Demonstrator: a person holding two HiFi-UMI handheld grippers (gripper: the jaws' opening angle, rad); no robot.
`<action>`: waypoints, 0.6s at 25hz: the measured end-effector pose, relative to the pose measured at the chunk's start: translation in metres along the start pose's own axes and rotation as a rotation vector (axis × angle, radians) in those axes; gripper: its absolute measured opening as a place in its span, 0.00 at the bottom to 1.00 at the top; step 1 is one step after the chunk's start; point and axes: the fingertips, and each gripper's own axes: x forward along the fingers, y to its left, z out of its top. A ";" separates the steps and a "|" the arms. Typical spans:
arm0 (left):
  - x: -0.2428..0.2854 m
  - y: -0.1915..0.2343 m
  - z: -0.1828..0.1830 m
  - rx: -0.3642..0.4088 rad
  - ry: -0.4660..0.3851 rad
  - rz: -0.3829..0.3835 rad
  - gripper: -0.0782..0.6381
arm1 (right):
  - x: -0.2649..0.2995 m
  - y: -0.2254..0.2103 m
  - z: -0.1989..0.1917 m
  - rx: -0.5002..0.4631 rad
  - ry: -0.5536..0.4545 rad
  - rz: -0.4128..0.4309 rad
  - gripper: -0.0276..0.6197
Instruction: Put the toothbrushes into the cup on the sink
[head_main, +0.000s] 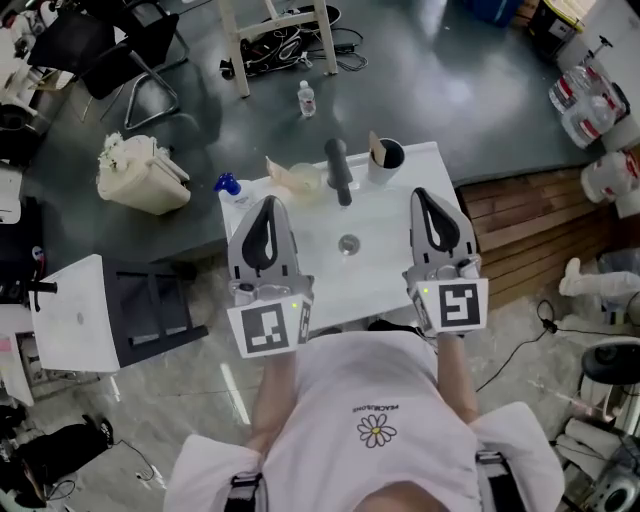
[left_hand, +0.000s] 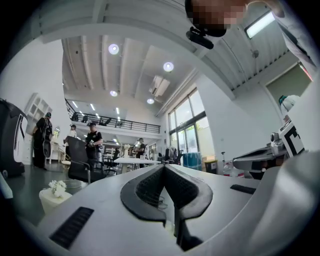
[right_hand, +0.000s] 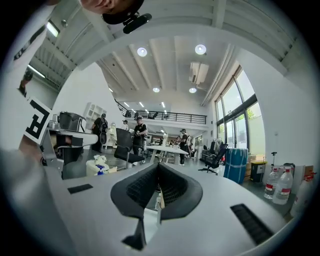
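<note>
White is the top of the sink, and its basin, with a round drain, is seen open between the two grippers. The left gripper is held over the left rim and the right gripper over the right rim, both pointed toward the back edge. In each gripper view the jaws are seen pressed together, with nothing caught between them. The cup is found at the back right corner, just right of the black faucet and close to the back edge. A beige shape is seen standing in it, though whether it is a toothbrush cannot be told. A pale crumpled item and a small blue object are set at the back left corner. Beyond the back edge, dark grey floor is left open as far as a bottle. Wooden decking is met past the right edge, and a black stand is placed near the left.
</note>
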 end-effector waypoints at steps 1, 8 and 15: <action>0.002 -0.002 0.000 0.002 0.000 0.007 0.13 | 0.002 -0.002 -0.003 0.002 0.007 0.011 0.06; 0.013 -0.013 0.000 -0.012 0.000 0.014 0.13 | 0.012 -0.008 -0.008 0.016 -0.017 0.064 0.06; 0.014 -0.011 -0.001 -0.001 0.008 0.033 0.13 | 0.022 -0.012 -0.015 0.029 0.028 0.111 0.06</action>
